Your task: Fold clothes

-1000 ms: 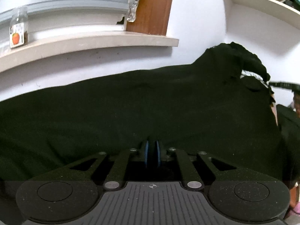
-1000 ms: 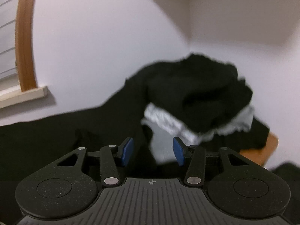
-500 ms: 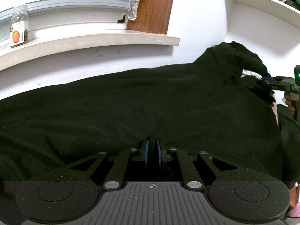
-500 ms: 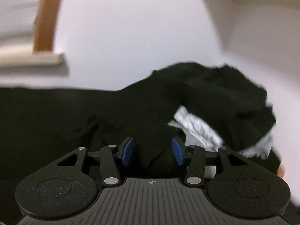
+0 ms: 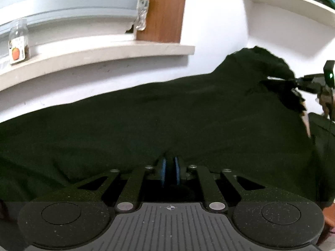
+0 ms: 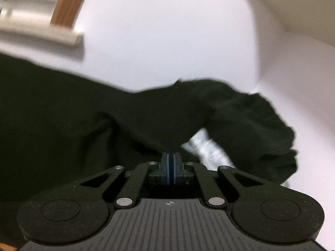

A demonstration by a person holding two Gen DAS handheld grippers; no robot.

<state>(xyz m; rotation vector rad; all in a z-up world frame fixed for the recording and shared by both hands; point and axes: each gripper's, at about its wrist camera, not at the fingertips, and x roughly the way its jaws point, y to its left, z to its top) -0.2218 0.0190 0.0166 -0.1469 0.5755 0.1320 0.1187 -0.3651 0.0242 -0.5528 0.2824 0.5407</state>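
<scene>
The garment is spread across the foreground, in front of the wall. At 11 o'clock, a windowsill is located above and behind the garment; a jar stands on its left end. At 1 o'clock, a shelf is mounted behind the bunched end of the garment. At 6 o'clock, the left gripper is positioned at the garment's near edge. At 3 o'clock, the right gripper is positioned at the bunched end.
</scene>
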